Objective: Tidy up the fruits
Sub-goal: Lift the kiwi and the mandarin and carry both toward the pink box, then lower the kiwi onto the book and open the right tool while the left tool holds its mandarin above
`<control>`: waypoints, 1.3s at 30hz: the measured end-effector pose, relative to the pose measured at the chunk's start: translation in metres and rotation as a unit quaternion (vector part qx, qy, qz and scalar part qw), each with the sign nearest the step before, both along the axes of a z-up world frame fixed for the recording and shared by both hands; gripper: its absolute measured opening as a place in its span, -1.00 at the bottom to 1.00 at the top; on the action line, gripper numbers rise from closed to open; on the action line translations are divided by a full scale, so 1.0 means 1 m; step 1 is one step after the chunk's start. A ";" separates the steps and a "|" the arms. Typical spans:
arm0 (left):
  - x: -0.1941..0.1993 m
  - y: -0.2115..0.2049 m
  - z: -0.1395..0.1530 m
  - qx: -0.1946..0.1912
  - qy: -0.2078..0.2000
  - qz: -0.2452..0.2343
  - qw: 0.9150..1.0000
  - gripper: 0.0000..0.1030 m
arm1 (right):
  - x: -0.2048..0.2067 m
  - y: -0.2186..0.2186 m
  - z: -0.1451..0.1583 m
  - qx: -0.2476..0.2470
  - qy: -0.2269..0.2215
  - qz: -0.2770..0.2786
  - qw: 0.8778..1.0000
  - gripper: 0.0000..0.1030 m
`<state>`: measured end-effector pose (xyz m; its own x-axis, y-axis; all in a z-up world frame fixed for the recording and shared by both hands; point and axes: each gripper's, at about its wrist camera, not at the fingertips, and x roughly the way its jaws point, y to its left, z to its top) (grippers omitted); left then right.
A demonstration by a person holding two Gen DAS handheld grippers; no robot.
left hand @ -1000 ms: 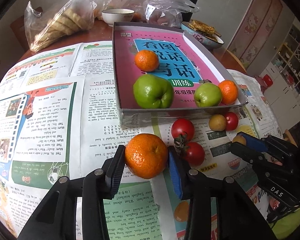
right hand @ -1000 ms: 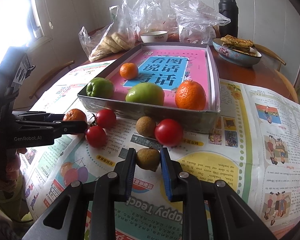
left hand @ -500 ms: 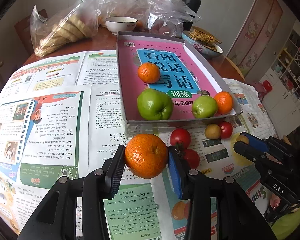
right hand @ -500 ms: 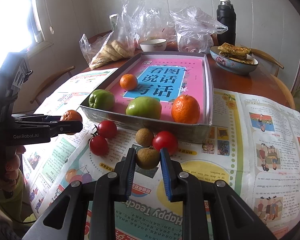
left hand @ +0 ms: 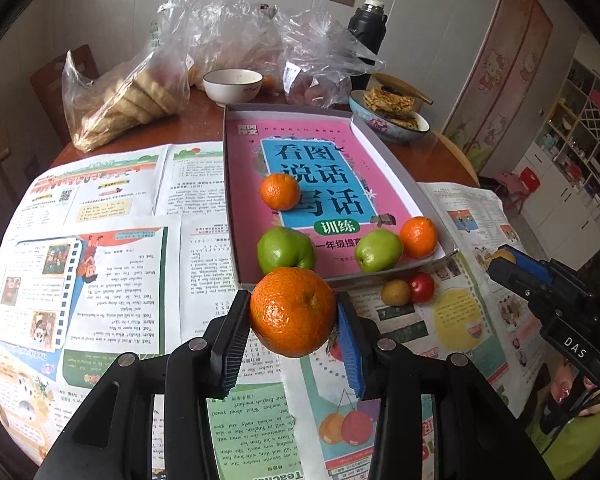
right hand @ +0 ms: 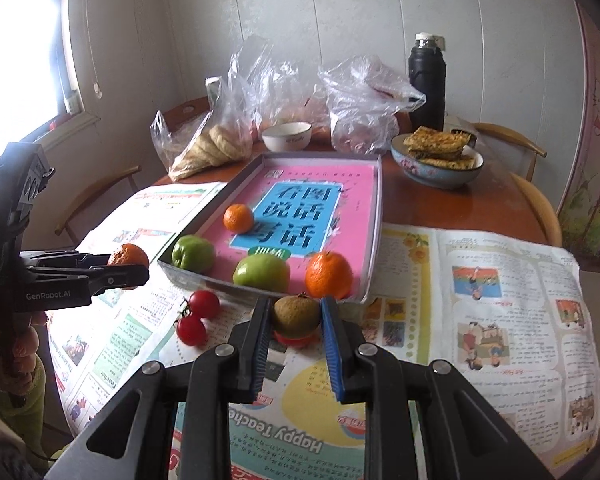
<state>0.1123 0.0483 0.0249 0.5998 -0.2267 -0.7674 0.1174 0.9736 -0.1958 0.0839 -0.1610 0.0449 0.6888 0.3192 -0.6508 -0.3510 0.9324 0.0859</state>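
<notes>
We're gripping a mandarin (left hand: 293, 311) in the left gripper (left hand: 293, 322) and a brown fruit (right hand: 295, 316) in the right gripper (right hand: 295, 326), both hanging just short of the tray (left hand: 396, 164) straight ahead.

Your tray (left hand: 384, 148) sits on the surface (left hand: 196, 120); two tomatoes (right hand: 196, 316) lie before it; bowl (right hand: 287, 136) behind.

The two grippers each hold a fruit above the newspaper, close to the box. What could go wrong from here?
1. The held orange is round and pinched only at its sides by the left gripper; it could slip and roll.
2. The near end of the box already holds two green fruits and an orange, so a drop there may knock them.
3. The right gripper, carrying the small brown fruit, could bump the box's front wall.
</notes>
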 end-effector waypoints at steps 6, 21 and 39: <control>0.016 -0.010 0.015 0.000 -0.016 -0.007 1.000 -0.17 | 0.010 0.002 0.020 -0.010 -0.026 0.000 1.000 -0.51; 0.090 -0.038 -0.002 0.001 0.020 -0.020 1.000 -0.17 | 0.067 0.016 0.019 -0.016 -0.015 0.001 1.000 -0.51; 0.122 -0.057 -0.040 -0.009 0.069 -0.042 0.997 -0.17 | 0.123 0.023 -0.027 -0.019 0.049 -0.010 0.999 -0.51</control>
<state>0.2341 -0.0088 -0.0149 0.4676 -0.2860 -0.8364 0.1693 0.9577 -0.2328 0.2071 -0.1384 0.0177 0.6268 0.2800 -0.7271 -0.3246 0.9422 0.0829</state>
